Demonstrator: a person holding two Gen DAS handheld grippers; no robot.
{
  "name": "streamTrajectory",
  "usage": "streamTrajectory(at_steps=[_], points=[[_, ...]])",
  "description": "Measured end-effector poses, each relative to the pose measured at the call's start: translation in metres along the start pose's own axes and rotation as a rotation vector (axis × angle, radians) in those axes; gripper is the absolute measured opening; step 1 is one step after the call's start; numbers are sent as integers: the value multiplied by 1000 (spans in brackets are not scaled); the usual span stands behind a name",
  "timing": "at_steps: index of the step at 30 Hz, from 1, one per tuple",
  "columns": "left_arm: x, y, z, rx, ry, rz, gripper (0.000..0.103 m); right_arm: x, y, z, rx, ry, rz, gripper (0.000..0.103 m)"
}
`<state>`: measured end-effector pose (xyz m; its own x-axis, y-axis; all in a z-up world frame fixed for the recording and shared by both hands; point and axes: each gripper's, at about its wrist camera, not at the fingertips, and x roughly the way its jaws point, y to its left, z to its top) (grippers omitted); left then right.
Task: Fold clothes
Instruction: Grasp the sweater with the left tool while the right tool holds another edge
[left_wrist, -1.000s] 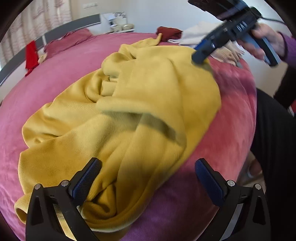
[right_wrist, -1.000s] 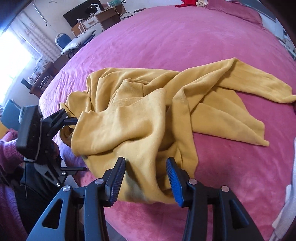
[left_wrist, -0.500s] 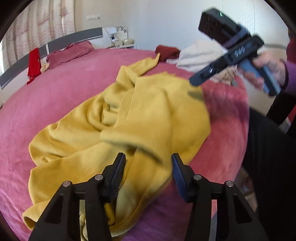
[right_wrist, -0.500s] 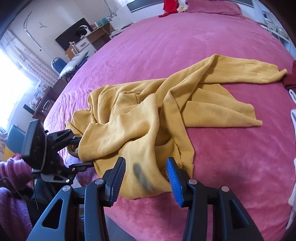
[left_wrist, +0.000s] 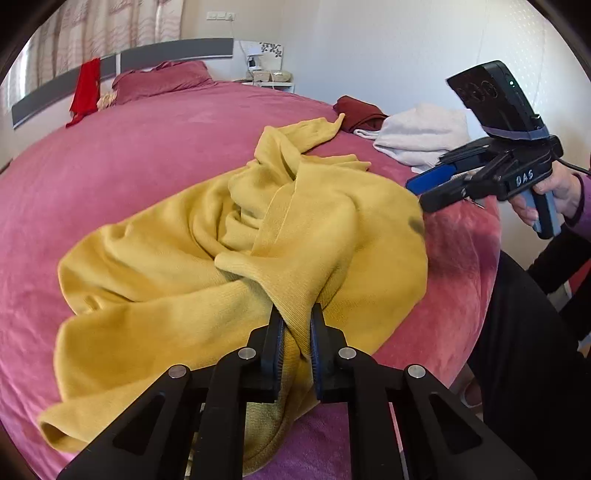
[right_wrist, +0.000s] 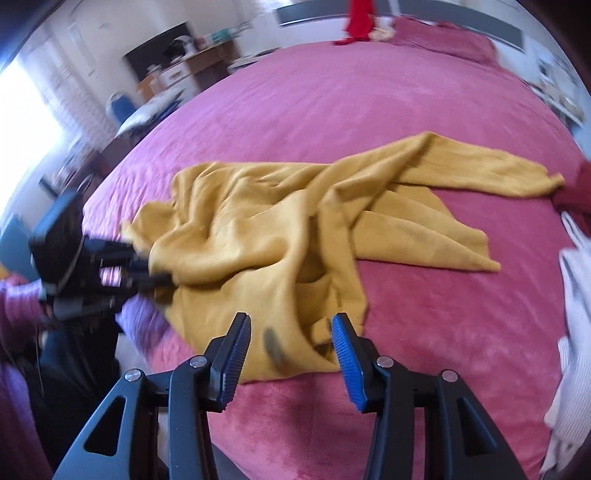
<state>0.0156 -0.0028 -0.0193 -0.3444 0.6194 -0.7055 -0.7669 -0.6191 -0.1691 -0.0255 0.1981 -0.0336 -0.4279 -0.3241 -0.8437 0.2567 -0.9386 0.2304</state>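
Observation:
A crumpled yellow sweater lies on the pink bed; it also shows in the right wrist view, one sleeve stretched to the right. My left gripper is shut on a ribbed fold of the sweater at its near edge. It shows at the left of the right wrist view. My right gripper is open and empty, just above the sweater's near edge. In the left wrist view it hovers at the sweater's right edge.
A white garment and a dark red one lie at the bed's far right corner. A pink pillow and red cloth are at the headboard. The person's dark-clothed body stands beside the bed edge.
My left gripper has closed from wide open onto a fold of the sweater. My right gripper has pulled back from the sweater and stayed open.

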Motion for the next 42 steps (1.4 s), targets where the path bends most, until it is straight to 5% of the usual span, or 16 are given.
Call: streamTrajectory(at_steps=[4,6,8,11,15,17,19,21,23,28,29,32,37,42], points=[[-13,0,10,-16,-40,-22,13,12,15,10,-126,-7,31,46],[-25,2,15,-28,-72,-41,12,23,21,16,-198,10,2,22],[-34,2,16,-27,-92,-40,12,36,23,19,-226,79,-68,8],[-24,0,10,-7,-52,-22,12,37,21,14,-222,99,-46,8],[-11,-3,1,20,0,2,14,36,11,8,-154,113,-46,25],[-4,-5,-3,33,26,14,16,38,1,6,-108,130,-59,25],[2,-6,-7,47,53,26,23,39,-2,4,-89,140,-23,25],[5,-5,-11,42,68,31,46,41,3,4,-117,142,18,26],[4,-1,-13,22,69,27,58,45,8,5,-154,149,36,26],[6,-7,-12,36,69,16,67,60,9,12,-135,164,22,24],[8,-10,-11,42,68,12,64,61,7,13,-113,154,39,17],[13,-10,-6,28,62,34,11,56,3,14,-78,120,56,9],[16,-4,-3,-36,73,2,9,41,-3,11,-41,62,71,7],[-32,10,17,-173,-114,1,9,14,4,14,11,-52,32,6]])
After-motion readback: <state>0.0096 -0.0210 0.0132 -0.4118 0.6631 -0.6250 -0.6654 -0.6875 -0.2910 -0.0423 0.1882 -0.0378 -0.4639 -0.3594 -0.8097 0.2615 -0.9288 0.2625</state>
